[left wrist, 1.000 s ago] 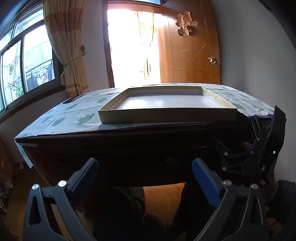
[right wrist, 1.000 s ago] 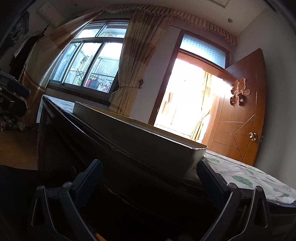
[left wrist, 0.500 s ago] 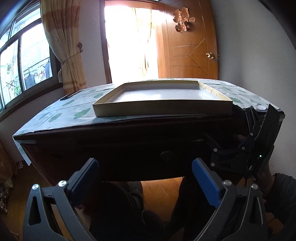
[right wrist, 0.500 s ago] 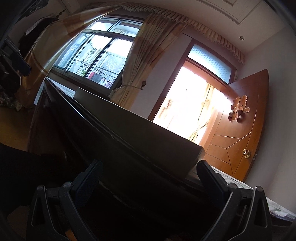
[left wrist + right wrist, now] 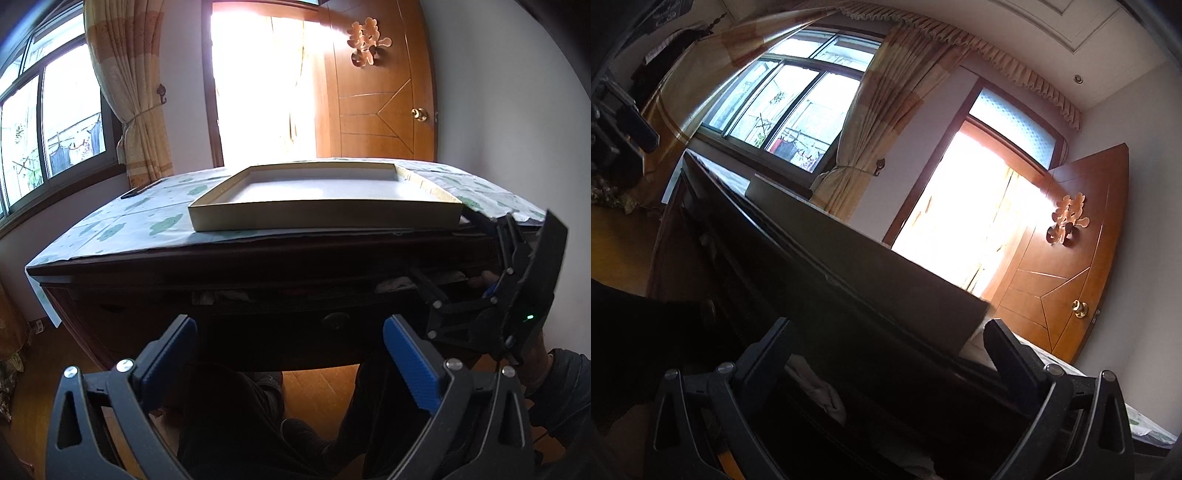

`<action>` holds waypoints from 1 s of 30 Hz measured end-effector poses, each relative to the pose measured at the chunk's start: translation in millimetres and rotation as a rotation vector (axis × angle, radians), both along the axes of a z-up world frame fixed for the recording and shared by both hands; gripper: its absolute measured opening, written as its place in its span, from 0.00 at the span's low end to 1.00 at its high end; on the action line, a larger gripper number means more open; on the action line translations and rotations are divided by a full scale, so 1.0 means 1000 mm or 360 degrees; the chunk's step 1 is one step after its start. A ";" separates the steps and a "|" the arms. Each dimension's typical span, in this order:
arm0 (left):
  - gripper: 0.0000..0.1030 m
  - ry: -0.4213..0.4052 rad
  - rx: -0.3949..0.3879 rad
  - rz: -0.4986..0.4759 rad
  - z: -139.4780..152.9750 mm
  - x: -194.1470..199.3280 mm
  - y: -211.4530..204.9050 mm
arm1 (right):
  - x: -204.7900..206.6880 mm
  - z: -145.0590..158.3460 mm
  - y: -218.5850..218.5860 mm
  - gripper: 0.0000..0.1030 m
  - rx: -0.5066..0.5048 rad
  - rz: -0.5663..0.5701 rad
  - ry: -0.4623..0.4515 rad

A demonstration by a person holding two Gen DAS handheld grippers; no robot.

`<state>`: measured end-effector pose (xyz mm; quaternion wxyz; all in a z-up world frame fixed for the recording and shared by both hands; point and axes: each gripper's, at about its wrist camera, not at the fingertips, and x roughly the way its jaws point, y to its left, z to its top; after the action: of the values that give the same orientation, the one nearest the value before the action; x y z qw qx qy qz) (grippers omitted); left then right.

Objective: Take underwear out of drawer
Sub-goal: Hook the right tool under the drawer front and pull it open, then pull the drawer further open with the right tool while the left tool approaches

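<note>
The dark wooden drawer [image 5: 295,317] under the tabletop stands pulled out a little, with pale cloth [image 5: 395,284] showing in the gap. In the right wrist view the pale cloth [image 5: 823,395] lies inside the drawer, just ahead of my right gripper [image 5: 886,343]. My right gripper [image 5: 491,291] is open and empty at the drawer's right end. My left gripper [image 5: 288,343] is open and empty, held in front of the drawer's round knob [image 5: 334,319].
A shallow cardboard box lid [image 5: 325,206] lies on the patterned tablecloth [image 5: 129,229]. A wooden door [image 5: 376,92] and a bright doorway stand behind, windows with curtains to the left. The person's legs and the wooden floor [image 5: 317,387] are below.
The drawer has come out a little and cloth now shows in the gap. The right gripper has dropped to the drawer's right end. The left gripper has risen slightly.
</note>
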<state>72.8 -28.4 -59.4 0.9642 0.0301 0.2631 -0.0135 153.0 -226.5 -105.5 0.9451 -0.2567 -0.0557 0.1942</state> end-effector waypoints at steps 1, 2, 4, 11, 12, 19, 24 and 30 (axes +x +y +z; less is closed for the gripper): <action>1.00 0.0003 -0.0001 0.0003 0.000 0.000 0.000 | -0.004 0.003 -0.003 0.99 0.0030 0.0030 -0.0027; 1.00 0.0008 -0.0006 0.0003 -0.001 0.000 0.001 | -0.005 0.005 -0.004 0.99 0.0046 0.0058 -0.0036; 1.00 0.0014 -0.0014 0.0002 -0.002 0.001 0.001 | 0.002 0.003 -0.003 0.99 0.0027 0.0070 0.0005; 1.00 0.0016 -0.0017 0.0001 -0.003 0.000 0.000 | 0.005 -0.004 0.001 0.99 -0.0069 0.0072 0.0013; 1.00 0.0015 -0.0013 0.0001 -0.003 -0.001 0.000 | 0.003 -0.004 0.000 0.99 -0.0065 0.0074 0.0002; 1.00 0.0016 0.0000 0.0006 -0.006 -0.004 0.001 | -0.005 -0.003 -0.002 0.99 -0.0032 0.0065 0.0017; 1.00 0.0017 -0.0014 0.0013 -0.006 -0.006 0.004 | -0.012 -0.003 0.001 0.99 -0.0035 0.0045 0.0033; 1.00 0.0015 -0.0022 0.0016 -0.005 -0.009 0.007 | -0.019 -0.005 0.001 0.99 -0.0029 0.0043 0.0061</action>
<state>63.5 -21.4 -64.4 0.9632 0.0223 0.2677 -0.0107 134.1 -225.6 -110.3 0.9410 -0.2608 -0.0393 0.2122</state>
